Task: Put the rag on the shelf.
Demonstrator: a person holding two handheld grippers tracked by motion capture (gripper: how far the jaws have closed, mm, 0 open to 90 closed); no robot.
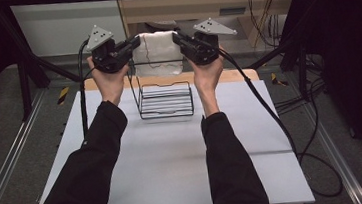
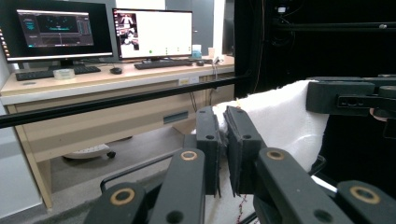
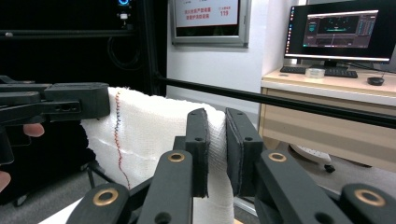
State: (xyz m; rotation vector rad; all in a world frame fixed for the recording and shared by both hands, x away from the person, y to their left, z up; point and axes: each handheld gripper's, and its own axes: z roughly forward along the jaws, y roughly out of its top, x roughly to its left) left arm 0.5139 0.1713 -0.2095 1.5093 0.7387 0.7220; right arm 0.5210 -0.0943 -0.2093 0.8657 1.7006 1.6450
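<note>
We hold a white cloth (image 1: 156, 53) stretched btwn both tools, up above the wire rack (image 1: 166, 100) at 12 o'clock on the grey worktop (image 1: 174, 158). Left tool (image 1: 131, 45) pinches the cloth's 9 o'clock edge, jaws pressed onto the fabric; right tool (image 1: 179, 38) pinches the 3 o'clock edge likewise. Red stitch line (image 3: 119, 140) runs down the cloth. Rack sits w/ a wooden board (image 1: 167, 80) just behind it.

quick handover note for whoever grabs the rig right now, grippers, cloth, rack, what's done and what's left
Left gripper: shut on the white cloth at its left top corner.
Right gripper: shut on the right top corner.
The cloth hangs spread between them, held above the wire rack at the far side of the table.
Done: cloth picked up and stretched out.
Left: probably lower it over the rack's top bar and let go.
</note>
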